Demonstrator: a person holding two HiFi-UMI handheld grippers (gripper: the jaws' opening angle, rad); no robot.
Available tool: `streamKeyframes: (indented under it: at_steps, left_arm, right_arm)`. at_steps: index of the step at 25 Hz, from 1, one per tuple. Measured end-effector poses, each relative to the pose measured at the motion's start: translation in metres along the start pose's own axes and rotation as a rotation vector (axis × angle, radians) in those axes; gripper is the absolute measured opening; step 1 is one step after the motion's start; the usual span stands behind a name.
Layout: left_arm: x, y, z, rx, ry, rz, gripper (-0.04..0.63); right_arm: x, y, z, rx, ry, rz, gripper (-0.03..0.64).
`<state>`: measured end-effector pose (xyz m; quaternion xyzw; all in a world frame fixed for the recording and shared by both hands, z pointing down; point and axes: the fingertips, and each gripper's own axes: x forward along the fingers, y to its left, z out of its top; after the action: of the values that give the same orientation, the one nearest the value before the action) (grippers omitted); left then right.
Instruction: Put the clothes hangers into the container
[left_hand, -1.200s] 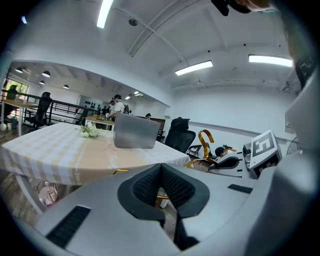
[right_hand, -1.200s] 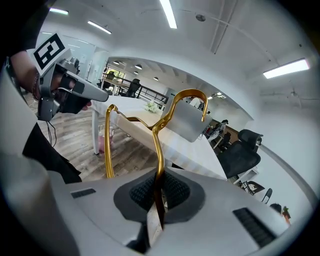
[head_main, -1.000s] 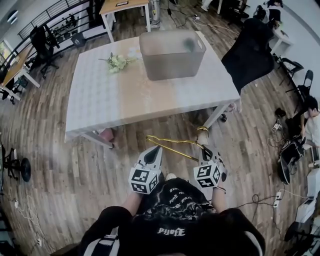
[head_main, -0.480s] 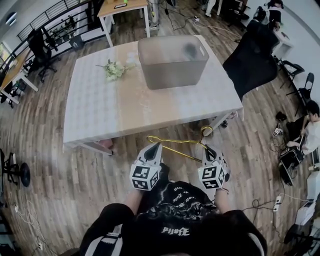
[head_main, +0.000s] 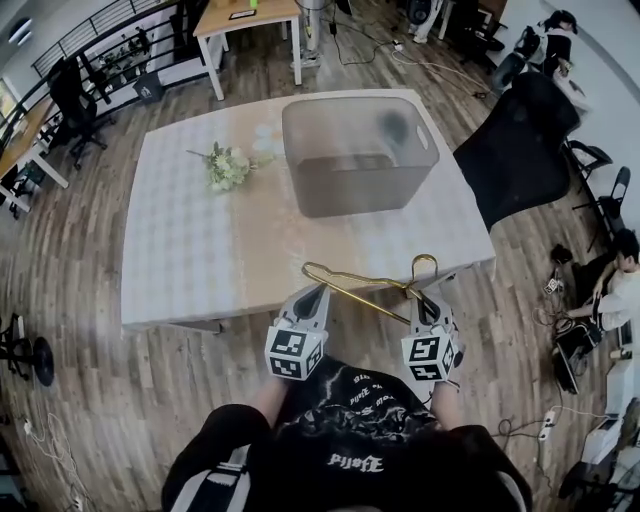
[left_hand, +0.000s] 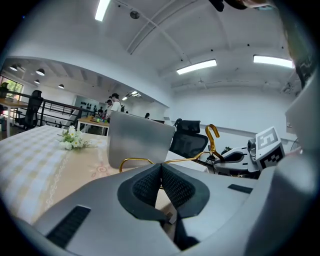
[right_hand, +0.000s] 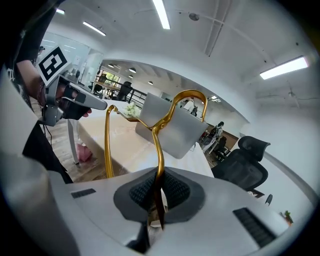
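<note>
- gold metal wire clothes hanger (head_main: 362, 283): held in the air, lying roughly flat just above the near edge of the surface (head_main: 200, 250), with its hook at the right end curving upward.
- translucent grey plastic rectangular container (head_main: 352, 185): upright and open-topped, standing on the far right part of the surface.

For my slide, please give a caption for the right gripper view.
Right tongs clamp a gold hanger in front of the grey container on the table.
</note>
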<state>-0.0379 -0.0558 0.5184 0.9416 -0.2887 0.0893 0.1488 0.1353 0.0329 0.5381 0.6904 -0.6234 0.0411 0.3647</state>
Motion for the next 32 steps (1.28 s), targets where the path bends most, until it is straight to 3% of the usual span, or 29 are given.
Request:
streamKeyframes:
  at_steps: [13,19,26,32]
  left_arm:
    - [0.077,0.064,0.042,0.030,0.004,-0.020,0.020]
    - [0.102,0.066,0.041,0.004,0.025,0.018,0.020]
    - [0.136,0.051,0.057,0.011,0.022,0.039,0.020]
    - [0.147,0.053,0.081,0.051,-0.063,0.120,0.020]
  right_arm:
    - [0.082,-0.038,0.040,0.001,0.020,-0.007,0.008]
    - [0.097,-0.061,0.045,0.039,0.004,0.058,0.009]
    - [0.117,-0.103,0.054,-0.061,-0.009,0.109,0.008]
    - [0.130,-0.135,0.058,-0.175,0.008,0.188,0.008]
